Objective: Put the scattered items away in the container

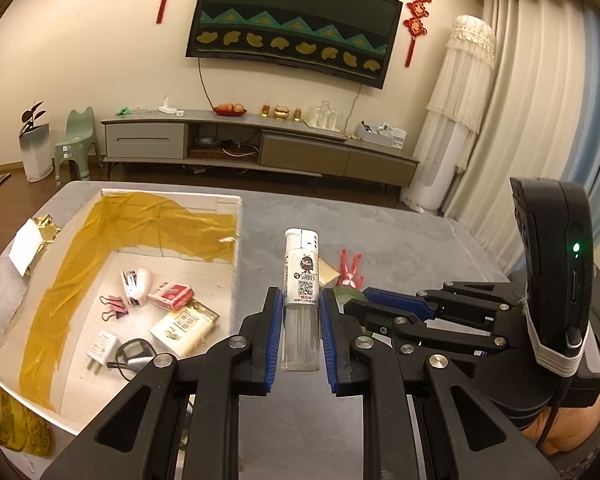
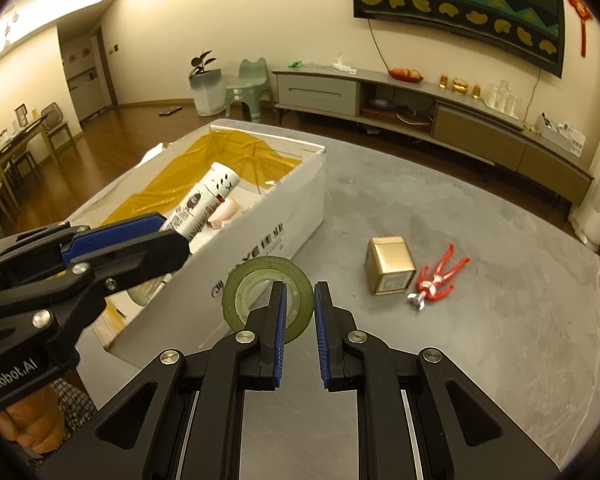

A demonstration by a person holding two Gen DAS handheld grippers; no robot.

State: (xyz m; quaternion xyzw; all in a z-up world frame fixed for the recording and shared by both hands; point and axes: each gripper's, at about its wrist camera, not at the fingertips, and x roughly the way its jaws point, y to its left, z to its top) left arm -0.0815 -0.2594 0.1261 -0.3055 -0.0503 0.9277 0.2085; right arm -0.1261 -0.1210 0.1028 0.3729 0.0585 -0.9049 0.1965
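Because the open-topped cardboard box (image 2: 260,232) serves as the container, the left gripper (image 1: 300,320) holds its lighter (image 1: 302,280), clamped by the clear lower body, beside the box's near wall. The right gripper (image 2: 300,320), fingers narrowly parted, straddles the rim of the green tape roll (image 2: 268,292) resting on the table just beside the box; whether the pads touch it cannot be told.

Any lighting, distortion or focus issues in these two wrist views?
Left wrist: warm indoor light, strong fisheye bending, dark corner vignette; the lighter looks sharp. Right wrist: same warm cast, bright ceiling light strip at upper left, curved table edge; tape roll sharp.
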